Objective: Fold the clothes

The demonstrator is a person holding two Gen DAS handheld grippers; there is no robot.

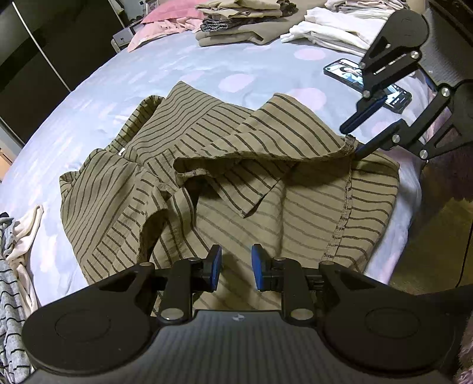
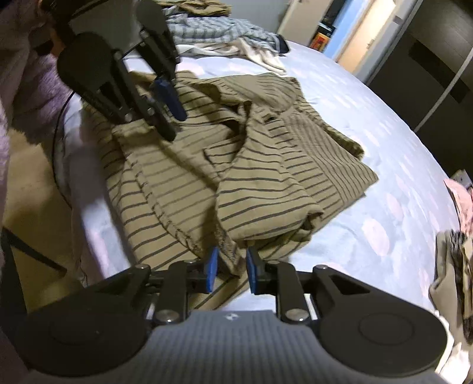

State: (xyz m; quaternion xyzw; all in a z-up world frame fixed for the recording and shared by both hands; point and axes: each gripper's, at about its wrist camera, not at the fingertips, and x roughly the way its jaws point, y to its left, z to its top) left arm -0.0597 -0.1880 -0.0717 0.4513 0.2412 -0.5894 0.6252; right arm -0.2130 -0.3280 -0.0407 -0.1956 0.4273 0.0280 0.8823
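A tan shirt with dark stripes [image 1: 224,177] lies crumpled on the pale blue bedsheet [image 1: 133,76]; it also shows in the right wrist view [image 2: 236,165]. My left gripper [image 1: 236,267] is open and hovers over the shirt's near part, holding nothing; it also appears in the right wrist view [image 2: 173,116]. My right gripper [image 2: 232,270] is open, its blue pads either side of the shirt's seamed hem corner. In the left wrist view the right gripper [image 1: 353,138] sits at a raised hem corner of the shirt.
A phone [image 1: 366,84] lies on the sheet behind the right gripper. Folded stacks sit at the bed's far side: beige clothes [image 1: 242,20], white clothes [image 1: 334,29], pink cloth [image 1: 168,20]. Unfolded striped laundry [image 1: 11,283] lies at the left. The bed edge and floor [image 2: 35,189] are close by.
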